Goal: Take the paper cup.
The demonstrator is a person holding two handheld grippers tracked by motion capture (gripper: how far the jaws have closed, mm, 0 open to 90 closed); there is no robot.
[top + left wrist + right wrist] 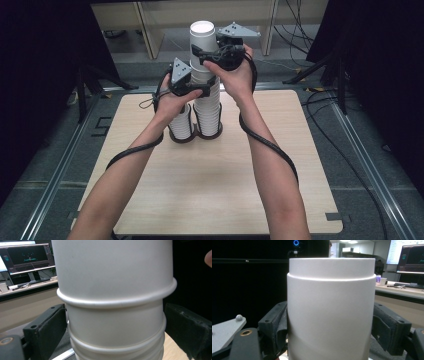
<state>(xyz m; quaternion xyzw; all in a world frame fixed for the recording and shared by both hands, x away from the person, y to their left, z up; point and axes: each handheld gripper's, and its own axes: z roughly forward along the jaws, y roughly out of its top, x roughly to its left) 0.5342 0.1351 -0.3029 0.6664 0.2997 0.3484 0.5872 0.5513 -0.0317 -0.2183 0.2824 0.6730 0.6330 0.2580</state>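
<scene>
The pale wooden tabletop [210, 165] carries two stacks of white paper cups, standing upside down in dark ring-shaped holders near the middle of its far edge. The tall stack of white paper cups [207, 107] is on the right of the pair, the short stack of white paper cups [181, 125] touches it on the left.

The work in hand looks like pulling the top cup off the tall stack, and it seems to be at the gripping stage, with nothing lifted away yet. The topmost white paper cup [202, 42] sits nested on the stack. The right gripper [207, 52] has its jaws against this cup's sides, pressed on it as far as the right gripper view tells. The left gripper [197, 90] is lower, around the stack's upper cups; its jaws straddle the stack, the left pad about touching, the right pad with a slight gap, so it is not fully clamped.

Left to do, by my judgement: brace the stack firmly, draw the top cup up and free, then set it down, likely on the short stack
</scene>
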